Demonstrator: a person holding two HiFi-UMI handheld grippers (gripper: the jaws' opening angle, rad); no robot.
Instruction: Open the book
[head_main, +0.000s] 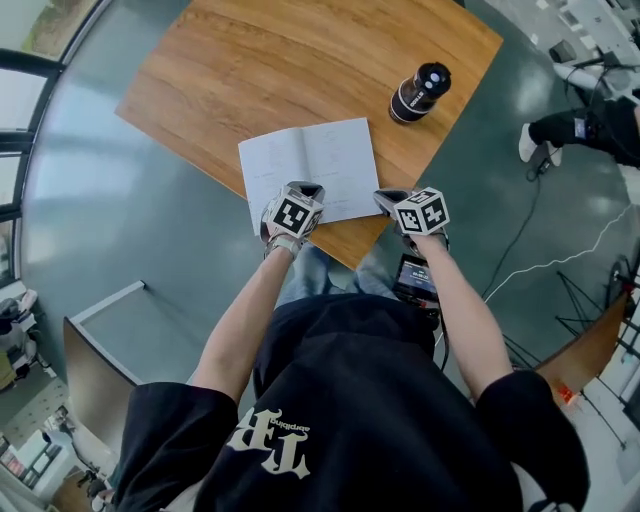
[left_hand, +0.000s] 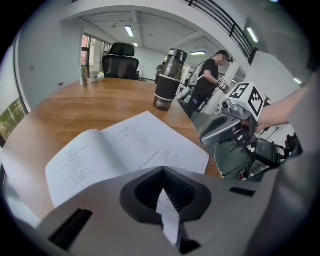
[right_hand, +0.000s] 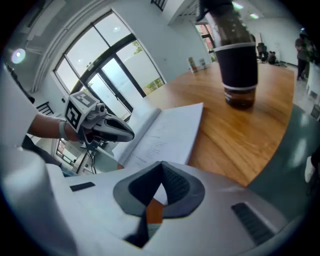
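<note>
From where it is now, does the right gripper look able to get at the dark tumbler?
Probably yes. The right gripper sits beside the open book at the near edge of the table, and only bare wood lies between it and the tumbler. Its jaws are together.

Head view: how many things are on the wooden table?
2. The open book lies at the near edge; the dark bottle stands beyond it, to the right. The table runs out of frame, so more may be hidden.

Book (head_main: 308, 168) print too small to read — near edge seemingly under left gripper (head_main: 304, 190); bottle (right_hand: 239, 65) top cropped.
</note>
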